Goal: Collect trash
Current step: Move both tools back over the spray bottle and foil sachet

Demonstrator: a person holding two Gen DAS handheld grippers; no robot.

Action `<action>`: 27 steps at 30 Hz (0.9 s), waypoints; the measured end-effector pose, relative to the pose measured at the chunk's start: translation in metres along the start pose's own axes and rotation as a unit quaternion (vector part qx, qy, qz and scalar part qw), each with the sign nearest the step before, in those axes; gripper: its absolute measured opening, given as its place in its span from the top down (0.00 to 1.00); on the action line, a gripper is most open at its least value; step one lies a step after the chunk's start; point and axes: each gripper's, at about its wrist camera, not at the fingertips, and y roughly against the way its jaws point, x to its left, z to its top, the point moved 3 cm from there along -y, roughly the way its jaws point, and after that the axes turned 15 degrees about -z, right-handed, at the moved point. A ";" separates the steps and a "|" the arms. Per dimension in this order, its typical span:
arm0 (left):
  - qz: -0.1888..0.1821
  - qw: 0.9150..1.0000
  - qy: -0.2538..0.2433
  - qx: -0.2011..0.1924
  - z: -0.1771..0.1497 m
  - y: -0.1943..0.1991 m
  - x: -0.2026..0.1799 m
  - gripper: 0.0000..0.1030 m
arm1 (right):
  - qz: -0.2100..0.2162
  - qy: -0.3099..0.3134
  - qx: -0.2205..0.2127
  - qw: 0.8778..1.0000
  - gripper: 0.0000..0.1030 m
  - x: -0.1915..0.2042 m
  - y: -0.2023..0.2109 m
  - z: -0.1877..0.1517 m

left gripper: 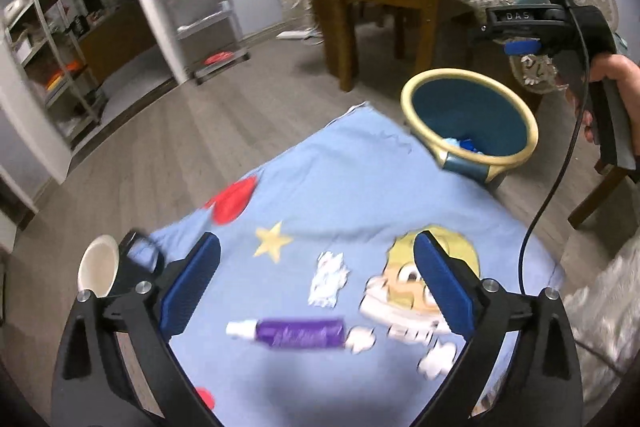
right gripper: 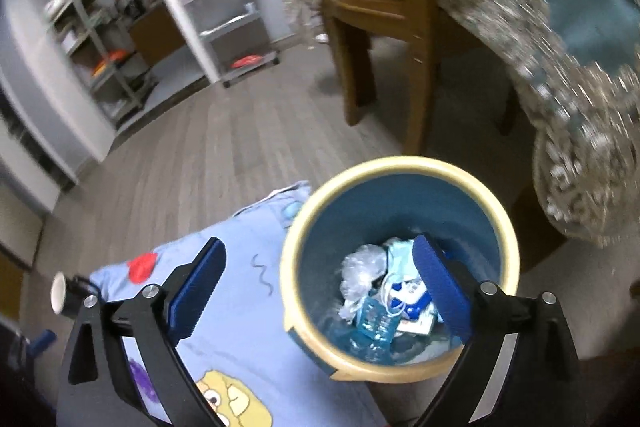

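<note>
Trash is lying on the blue cartoon cloth (left gripper: 360, 187): one crumpled tissue (left gripper: 328, 279) and one purple tube (left gripper: 294, 333), its long axis running crosswise, both sitting just ahead of the wide-open, empty left gripper (left gripper: 316, 291), which is the nearer one. The right gripper (right gripper: 320, 291), also open and empty, is hovering over the single bin (right gripper: 400, 171), which seems already to be holding several scraps.

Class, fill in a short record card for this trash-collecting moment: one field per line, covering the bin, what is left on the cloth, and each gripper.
bin: blue bin with cream rim, at the cloth's edge
bin contents: crumpled plastic and packets
cloth: blue cartoon cloth on the floor
left on cloth: purple tube, crumpled white wrapper
left gripper: open, empty, above the wrapper
right gripper: open, empty, over the bin
</note>
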 end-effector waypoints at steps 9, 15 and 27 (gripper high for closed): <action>0.008 0.997 0.070 -0.017 -0.047 0.036 0.032 0.06 | 0.050 0.136 -0.024 0.989 0.07 0.097 0.032 -0.024; 0.024 0.992 0.121 -0.019 -0.075 0.038 0.068 0.06 | 0.083 0.207 -0.005 0.975 0.07 0.159 0.044 -0.063; 0.063 0.989 0.134 0.018 -0.106 0.014 0.099 0.06 | 0.105 0.176 0.076 0.976 0.07 0.201 0.019 -0.108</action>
